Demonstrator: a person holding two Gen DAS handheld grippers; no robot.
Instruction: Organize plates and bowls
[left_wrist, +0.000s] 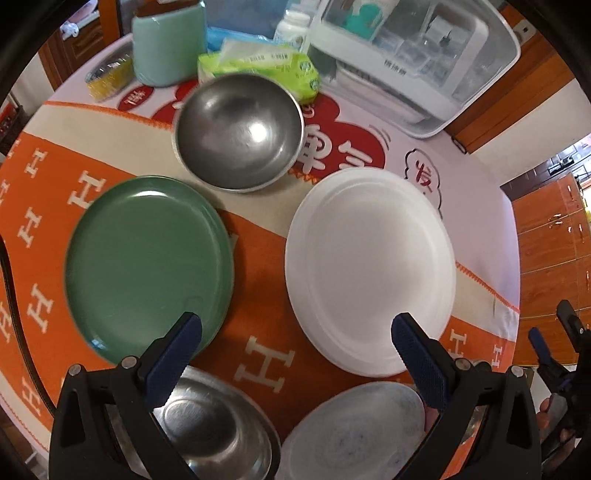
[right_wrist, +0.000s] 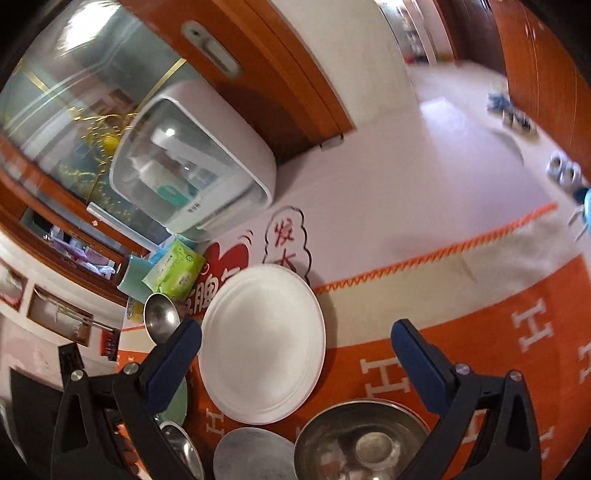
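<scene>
In the left wrist view a green plate (left_wrist: 147, 266) lies at the left, a white plate (left_wrist: 369, 269) at the right and a steel bowl (left_wrist: 238, 131) behind them. A second steel bowl (left_wrist: 218, 424) and a pale plate (left_wrist: 354, 432) sit close under my left gripper (left_wrist: 295, 343), which is open and empty. In the right wrist view my right gripper (right_wrist: 295, 343) is open and empty above the white plate (right_wrist: 262, 343), a steel bowl (right_wrist: 362, 443) and a pale plate (right_wrist: 255, 456). The far steel bowl (right_wrist: 160, 317) shows at the left.
An orange and white cloth (left_wrist: 266, 354) covers the table. At the back stand a white appliance with a clear lid (left_wrist: 413, 55), a green tissue pack (left_wrist: 258, 64), a mint container (left_wrist: 168, 40) and a tape roll (left_wrist: 109, 75). The right gripper (left_wrist: 554, 350) shows at the right edge.
</scene>
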